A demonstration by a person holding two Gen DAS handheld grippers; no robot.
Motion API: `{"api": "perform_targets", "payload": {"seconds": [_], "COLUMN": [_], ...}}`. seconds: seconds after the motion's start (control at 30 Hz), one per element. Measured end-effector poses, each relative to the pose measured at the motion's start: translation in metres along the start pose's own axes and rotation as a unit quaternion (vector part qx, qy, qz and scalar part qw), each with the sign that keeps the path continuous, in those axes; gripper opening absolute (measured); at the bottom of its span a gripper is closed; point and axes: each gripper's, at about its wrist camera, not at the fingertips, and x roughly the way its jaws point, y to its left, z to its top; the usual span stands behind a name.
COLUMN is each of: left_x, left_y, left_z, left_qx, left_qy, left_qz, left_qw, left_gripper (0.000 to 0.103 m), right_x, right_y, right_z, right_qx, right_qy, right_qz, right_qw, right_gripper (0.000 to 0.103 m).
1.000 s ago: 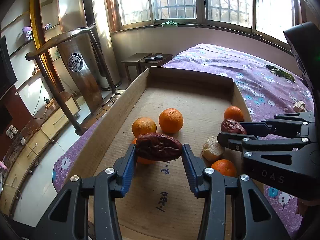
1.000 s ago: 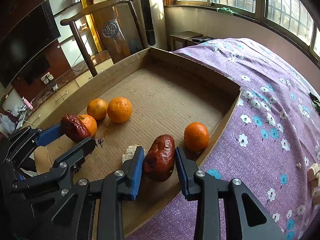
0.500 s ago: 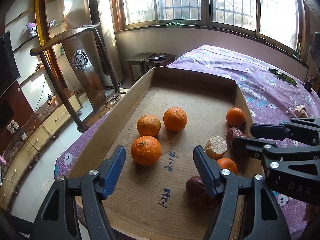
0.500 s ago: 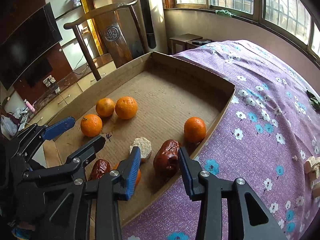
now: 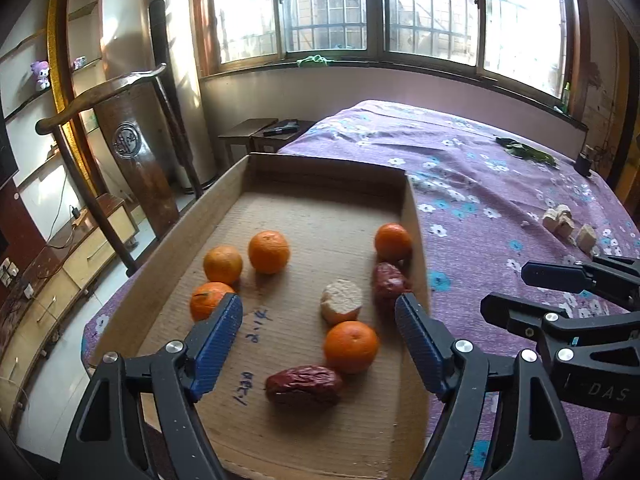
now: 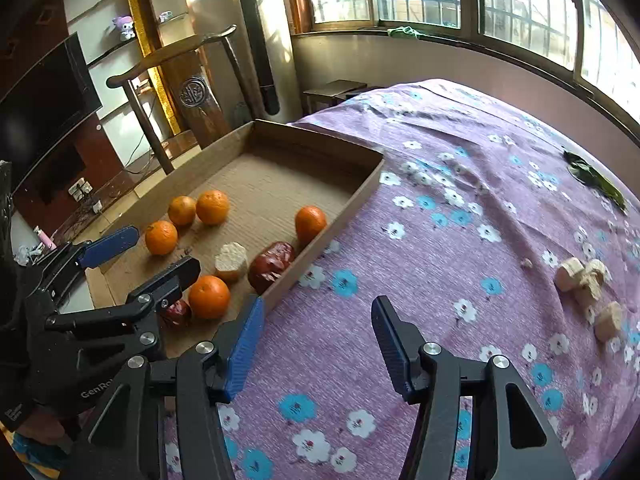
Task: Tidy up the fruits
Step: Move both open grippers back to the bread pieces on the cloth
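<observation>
Hovering wide open & holding nothing, the left gripper [image 5: 318, 336] is hanging over the near end of the cardboard tray [image 5: 224, 196], which is sitting on the bed [image 5: 500, 184]. Just below and between its fingers a wrinkled red date [image 5: 304, 385] is lying on the tray floor, w/ an orange [image 5: 351, 346] touching or nearly touching it on the far-right side. A pale round piece [image 5: 341, 301] is sitting just beyond that, and a second date [image 5: 390, 283] is resting against the right wall, near another orange [image 5: 393, 241]. Three more oranges are clustering at the left: one [image 5: 209, 300] by the left fingertip, two [image 5: 223, 264] [image 5: 269, 251] farther back.

The right gripper [image 6: 318, 344] is hanging off to the right over the purple floral cover, also spread wide, empty. Farther right, several pale chunks [image 6: 584, 284] are lying loose on the bed, well apart from the tray.

Progress, as a judgement: both dates & five oranges are in the tray, so most looks done. The pale chunks on the bed may be what's left; can't tell if they count as fruit. Kinds are mixed on the right side of the tray.
</observation>
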Motion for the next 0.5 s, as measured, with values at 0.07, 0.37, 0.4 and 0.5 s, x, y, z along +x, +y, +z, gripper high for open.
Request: {"api": "perform_targets", "payload": {"seconds": [0.07, 0.37, 0.4, 0.5], "left_x": [0.0, -0.004, -0.005, -0.005], "left_y": [-0.014, -0.08, -0.086, -0.103], "left_z": [0.0, 0.006, 0.007, 0.008], "left_qx": [0.008, 0.051, 0.054, 0.064], "left_qy": [0.001, 0.002, 0.003, 0.005], "left_qz": [-0.014, -0.064, -0.07, -0.081], "left_qw": [0.9999, 0.9967, 0.9961, 0.9946], "left_gripper": [0.079, 0.079, 0.079, 0.079], "right_x": [-0.006, -0.033, -0.036, -0.047], "right_y": [-0.013, -0.068, -0.073, -0.089], "right_z": [-0.008, -0.041, -0.043, -0.05], "right_qx": [0.012, 0.065, 0.068, 0.083], "right_qy": [0.003, 0.003, 0.002, -0.007], "right_qz": [-0.01, -0.045, -0.049, -0.055], "right_qw": [1.0, 0.997, 0.996, 0.995], "right_gripper": [0.063, 0.066, 0.066, 0.067]}}
